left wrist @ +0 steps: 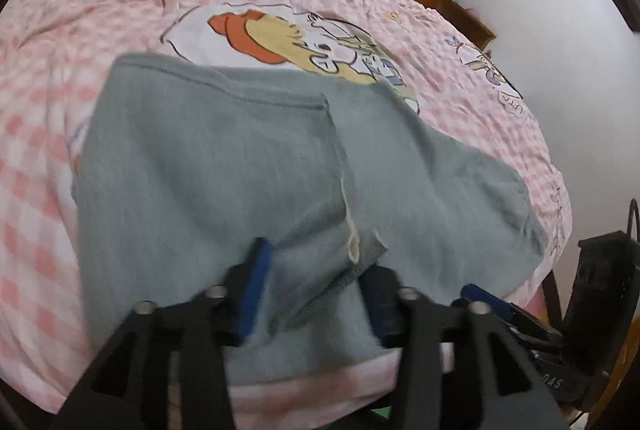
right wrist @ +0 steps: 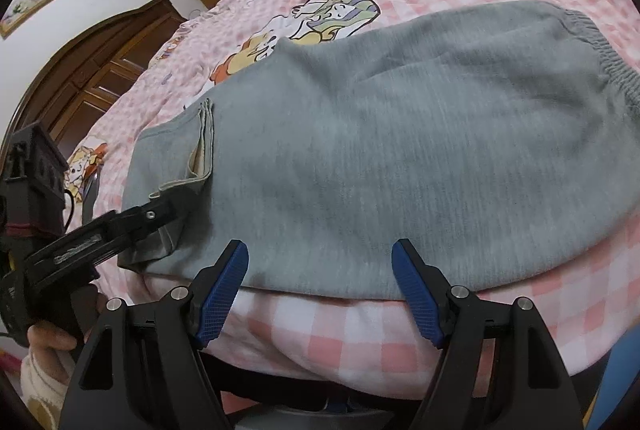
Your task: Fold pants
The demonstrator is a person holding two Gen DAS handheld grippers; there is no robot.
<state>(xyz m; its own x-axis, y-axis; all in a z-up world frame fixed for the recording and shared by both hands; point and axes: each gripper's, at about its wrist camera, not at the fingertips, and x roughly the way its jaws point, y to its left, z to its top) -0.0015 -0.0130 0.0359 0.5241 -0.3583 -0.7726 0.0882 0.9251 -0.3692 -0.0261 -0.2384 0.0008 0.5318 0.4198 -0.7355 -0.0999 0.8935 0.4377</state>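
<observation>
Grey pants (right wrist: 380, 150) lie folded lengthwise on the pink checked bed (right wrist: 320, 334). Left claw (left wrist: 316, 294) spread, leg hem (left wrist: 360, 258) loose between its jaws. Right claw (right wrist: 320, 294) spread, empty, at near edge. Risk: the freed hem may flop open, undoing the fold

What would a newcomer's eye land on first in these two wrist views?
The grey pants dominate, lying folded lengthwise across a pink checked bedspread printed with cartoon figures, the elastic waistband at the far right in the right wrist view. Next come the blue-padded grippers: the left gripper straddles the leg cuffs with jaws apart, and the right gripper hovers open at the near edge.
</observation>
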